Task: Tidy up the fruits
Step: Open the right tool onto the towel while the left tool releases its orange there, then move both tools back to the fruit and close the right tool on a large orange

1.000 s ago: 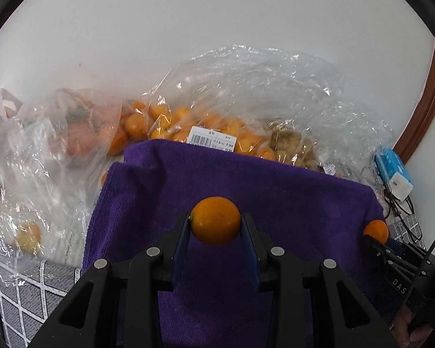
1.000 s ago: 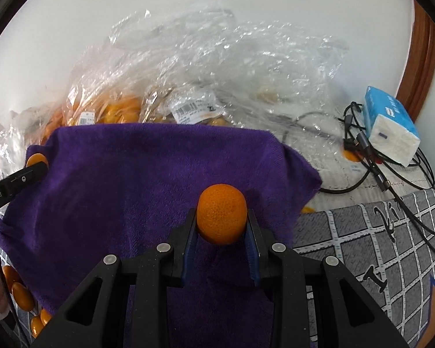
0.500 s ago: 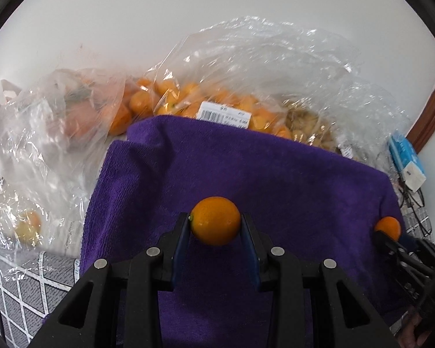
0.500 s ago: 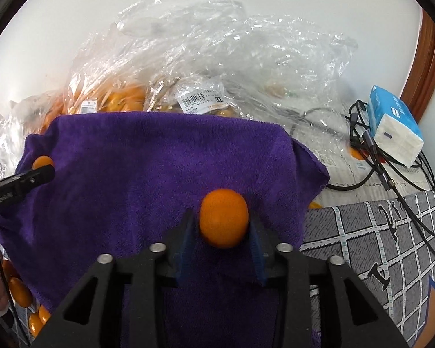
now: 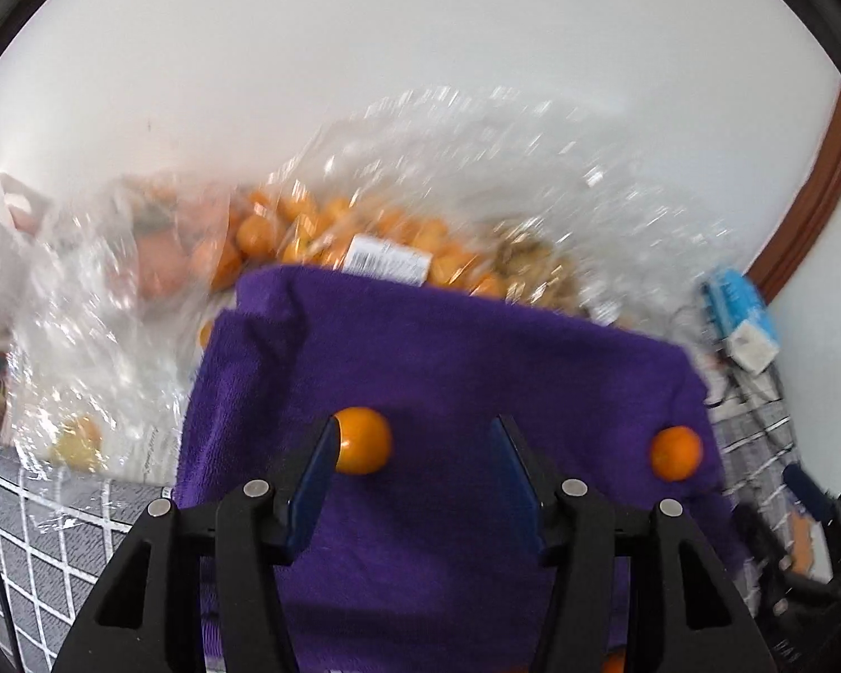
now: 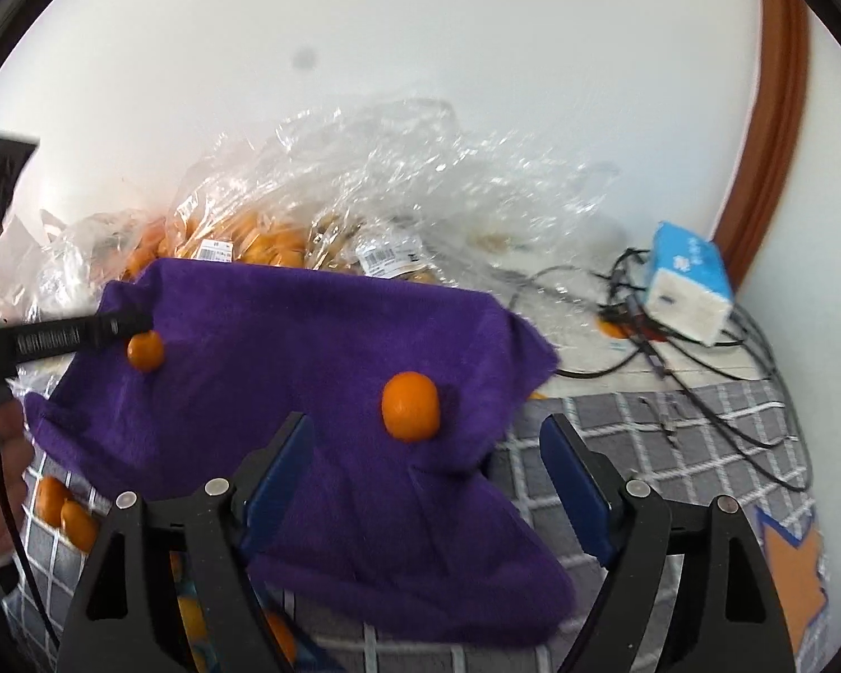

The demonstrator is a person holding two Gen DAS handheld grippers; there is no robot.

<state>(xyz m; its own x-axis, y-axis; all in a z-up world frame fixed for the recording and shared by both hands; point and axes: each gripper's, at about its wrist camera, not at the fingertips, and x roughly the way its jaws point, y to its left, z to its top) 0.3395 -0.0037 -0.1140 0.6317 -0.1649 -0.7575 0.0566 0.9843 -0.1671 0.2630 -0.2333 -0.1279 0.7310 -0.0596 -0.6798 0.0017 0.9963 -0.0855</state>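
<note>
The towel (image 6: pixel 286 347) is seen as soft, matt, napped purple cloth. The two oranges (image 6: pixel 410 406) on it are shown with a smooth, slightly glossy peel. Thin, clear, crinkled plastic film with bright glints is seen in the bags (image 6: pixel 420 179), and white paper labels (image 6: pixel 389 255) are stuck on them. The fingers (image 6: pixel 277 465) are faced with smooth blue pads on matt black plastic arms, fixed by shiny metal pins. A woven, matt grey checked cloth (image 6: pixel 645 437) is seen beneath. The trim (image 6: pixel 779 112) is glossy brown wood.
</note>
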